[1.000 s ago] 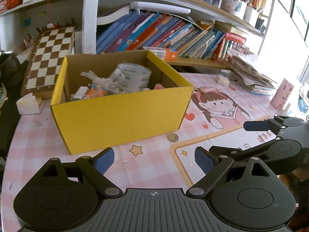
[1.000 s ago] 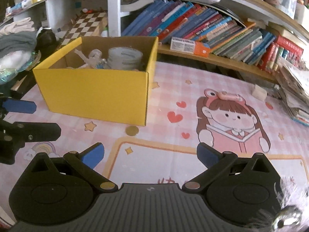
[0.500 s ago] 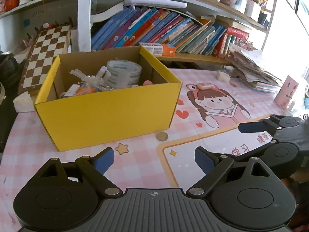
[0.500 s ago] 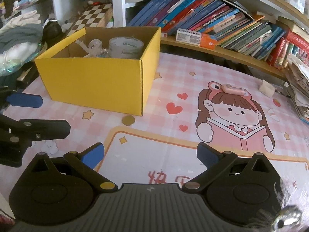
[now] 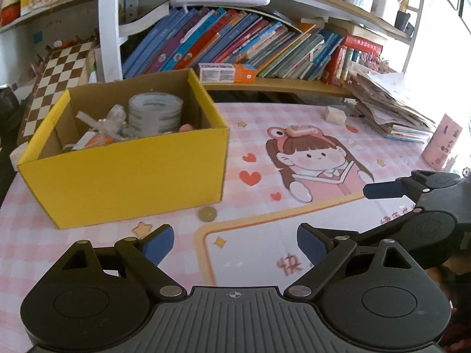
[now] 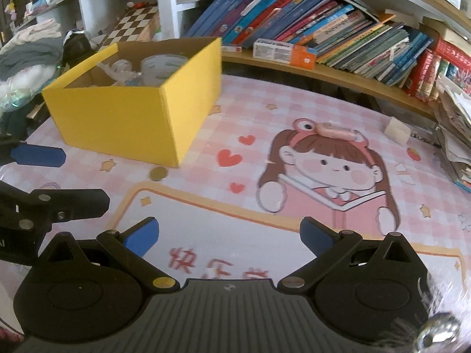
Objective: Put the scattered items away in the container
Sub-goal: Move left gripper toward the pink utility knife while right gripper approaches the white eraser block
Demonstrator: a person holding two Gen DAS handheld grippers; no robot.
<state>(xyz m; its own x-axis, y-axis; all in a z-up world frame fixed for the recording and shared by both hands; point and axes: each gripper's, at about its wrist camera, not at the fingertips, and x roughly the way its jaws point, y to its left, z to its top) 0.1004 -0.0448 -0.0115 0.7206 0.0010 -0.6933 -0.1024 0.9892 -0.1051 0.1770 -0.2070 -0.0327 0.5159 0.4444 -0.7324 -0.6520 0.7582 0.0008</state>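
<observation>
Open yellow box (image 5: 132, 173) (tape roll (image 5: 155, 111) inside), coin (image 5: 207, 214) beside it.

Mat (image 6: 294, 158) open right of yellow box (image 5: 132, 173); coin (image 5: 207, 214) beside box.

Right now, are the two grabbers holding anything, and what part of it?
No, nothing is held. The left gripper and the right gripper both stand open and empty above the pink mat. The coin lies untouched beside the yellow box.

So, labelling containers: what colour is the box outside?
Yellow box, brown inside; left wrist view shows it best.
</observation>
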